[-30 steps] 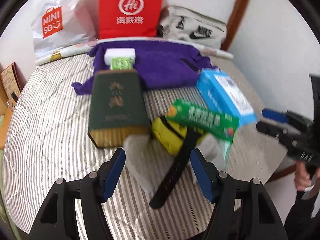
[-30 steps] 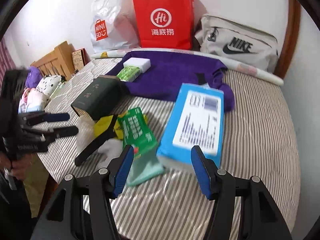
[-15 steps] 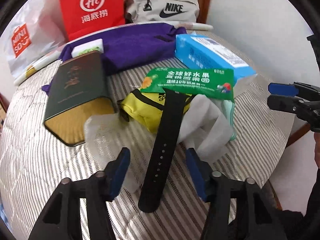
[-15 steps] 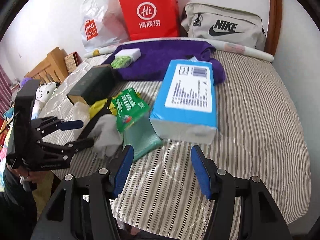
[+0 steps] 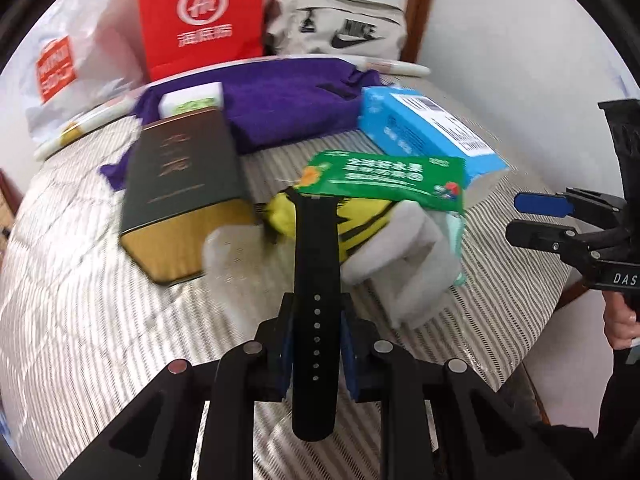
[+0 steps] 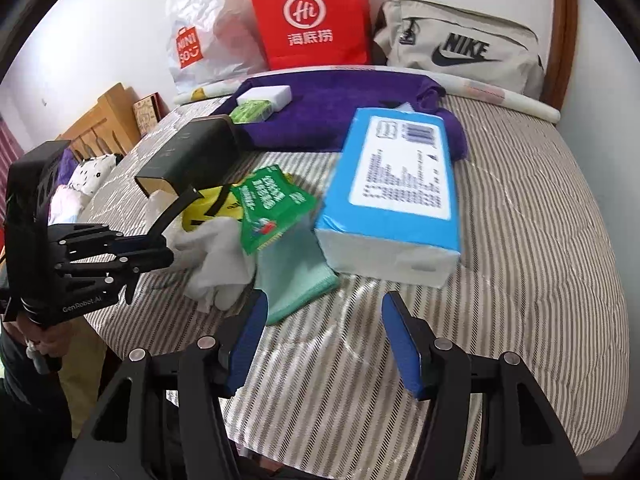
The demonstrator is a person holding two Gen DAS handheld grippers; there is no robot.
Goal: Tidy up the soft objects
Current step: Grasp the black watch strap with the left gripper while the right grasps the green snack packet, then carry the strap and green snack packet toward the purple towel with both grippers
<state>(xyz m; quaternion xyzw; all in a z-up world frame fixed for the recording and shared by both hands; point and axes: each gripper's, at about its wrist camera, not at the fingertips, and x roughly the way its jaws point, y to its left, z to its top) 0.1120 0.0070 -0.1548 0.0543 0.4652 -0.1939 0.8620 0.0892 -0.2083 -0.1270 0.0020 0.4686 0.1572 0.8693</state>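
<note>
Your left gripper (image 5: 316,344) has just been closing, and its blue pads now press both edges of the black strap (image 5: 316,280), near its free, punched end. That end is a sensible place to take it, since the far end lies up on the yellow pouch (image 5: 360,220) under the green packet (image 5: 384,178), so a pull from here should probably draw it clear of the heap. Your right gripper (image 6: 324,340) stands about half open with nothing between its pads, low over bare bedding just in front of the mint cloth (image 6: 296,280) and the blue tissue pack (image 6: 396,200), likely waiting for the next soft piece.

Around the strap lie white cloths (image 5: 400,256), touching the pouch. Left of them rests a dark green box (image 5: 180,184), and behind it a purple towel (image 5: 288,100) carries a white block (image 5: 192,94).

Everything sits on a striped mattress (image 6: 540,240). Along the white wall stand a red bag (image 6: 312,16), a white plastic bag (image 6: 208,36) and a grey Nike bag (image 6: 460,44). A wooden frame (image 6: 560,32) runs up the right corner.
</note>
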